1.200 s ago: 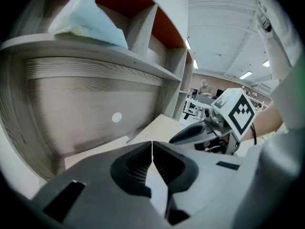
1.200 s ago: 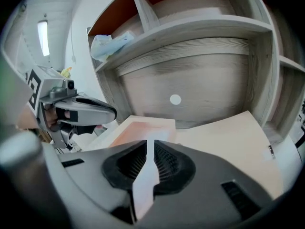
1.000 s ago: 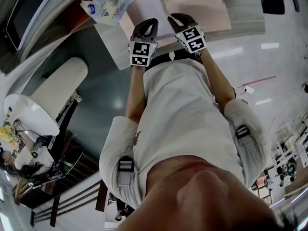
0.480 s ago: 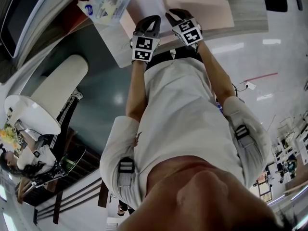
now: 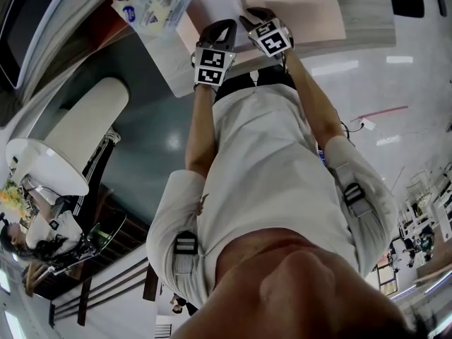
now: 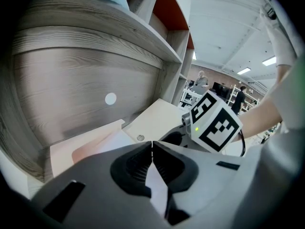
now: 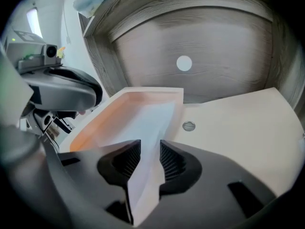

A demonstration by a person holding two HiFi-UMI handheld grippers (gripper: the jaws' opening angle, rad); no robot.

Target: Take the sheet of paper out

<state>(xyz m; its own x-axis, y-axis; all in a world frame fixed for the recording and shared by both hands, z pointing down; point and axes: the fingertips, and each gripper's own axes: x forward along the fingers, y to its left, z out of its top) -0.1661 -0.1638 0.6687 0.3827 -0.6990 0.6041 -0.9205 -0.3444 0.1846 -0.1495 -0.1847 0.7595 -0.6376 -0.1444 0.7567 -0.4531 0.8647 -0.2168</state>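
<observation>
Extraction unfinished: paper (image 7: 145, 128) lies partly inside envelope (image 7: 233, 128); left gripper (image 6: 152, 146) pinches its edge, right gripper (image 7: 148, 152) jaws, just opening, straddle it without pressing.

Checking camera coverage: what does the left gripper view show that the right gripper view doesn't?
Left gripper view only: the neighbouring marker cube, people in the room behind, the left claw with tips together. Right gripper view only: the right claw open, jaws just opened wider, sheet of paper standing between them. Both: beige folder, its snap, the white dot on the shelf's back panel.
</observation>
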